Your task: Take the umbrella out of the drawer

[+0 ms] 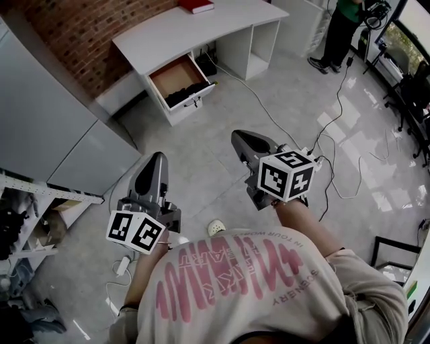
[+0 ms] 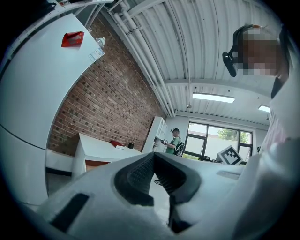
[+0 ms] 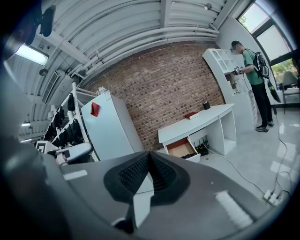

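Observation:
A white desk [image 1: 201,27] stands far ahead against the brick wall, its drawer [image 1: 176,75] pulled open. A dark folded umbrella [image 1: 189,94] lies along the drawer's front; the right gripper view shows the same drawer [image 3: 182,148] and the umbrella [image 3: 189,155]. Both grippers are held out in front of the person, well short of the desk. My left gripper [image 1: 156,156] [image 2: 153,155] is shut with nothing in it. My right gripper [image 1: 240,136] [image 3: 149,154] is also shut and empty, aimed toward the drawer.
A tall white cabinet [image 1: 40,121] and a shelf rack [image 1: 27,215] stand at the left. Cables [image 1: 336,134] trail over the grey floor at the right. A person in green [image 1: 339,30] stands by white shelves beyond the desk. A red book [image 1: 196,5] lies on the desk.

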### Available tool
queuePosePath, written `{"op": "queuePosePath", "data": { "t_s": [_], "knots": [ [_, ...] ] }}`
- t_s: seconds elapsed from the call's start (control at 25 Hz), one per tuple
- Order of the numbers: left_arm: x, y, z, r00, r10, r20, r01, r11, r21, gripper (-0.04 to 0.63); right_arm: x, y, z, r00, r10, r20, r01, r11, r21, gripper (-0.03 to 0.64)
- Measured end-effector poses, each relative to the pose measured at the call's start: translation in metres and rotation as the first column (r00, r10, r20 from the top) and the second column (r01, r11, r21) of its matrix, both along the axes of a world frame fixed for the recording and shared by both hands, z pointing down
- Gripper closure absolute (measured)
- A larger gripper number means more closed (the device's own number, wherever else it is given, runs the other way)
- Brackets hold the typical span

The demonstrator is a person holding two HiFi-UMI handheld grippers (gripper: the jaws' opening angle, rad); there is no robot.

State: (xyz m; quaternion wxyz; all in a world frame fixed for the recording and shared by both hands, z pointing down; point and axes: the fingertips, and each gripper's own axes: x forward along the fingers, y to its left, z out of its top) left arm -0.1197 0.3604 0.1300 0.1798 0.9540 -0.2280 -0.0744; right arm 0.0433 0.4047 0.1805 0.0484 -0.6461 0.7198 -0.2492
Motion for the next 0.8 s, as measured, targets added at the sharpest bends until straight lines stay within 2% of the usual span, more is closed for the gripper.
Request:
{"op": "queuePosePath", "data": {
  "t_s": [0.36,0.56,0.8],
  "knots": [
    [-0.015,-0.039,0.002,1.000,-0.015,-0.002,0.015,1.000,-0.004,0.591,-0.009,-0.045,0.001,1.000,-0.002,0.022,0.002,1.000,0.000,0.604],
    [-0.029,-0.051,0.020,1.000,-0.026,0.009,0.027,0.999,-0.031,0.591,-0.022,-0.060,0.017,0.999,-0.014,0.043,0.015,1.000,-0.025,0.604],
    [-0.042,-0.070,0.021,0.999,-0.049,-0.019,0.048,0.998,-0.048,0.591,-0.032,-0.076,0.021,0.999,-0.028,0.033,0.030,0.998,-0.047,0.604]
  ]
}}
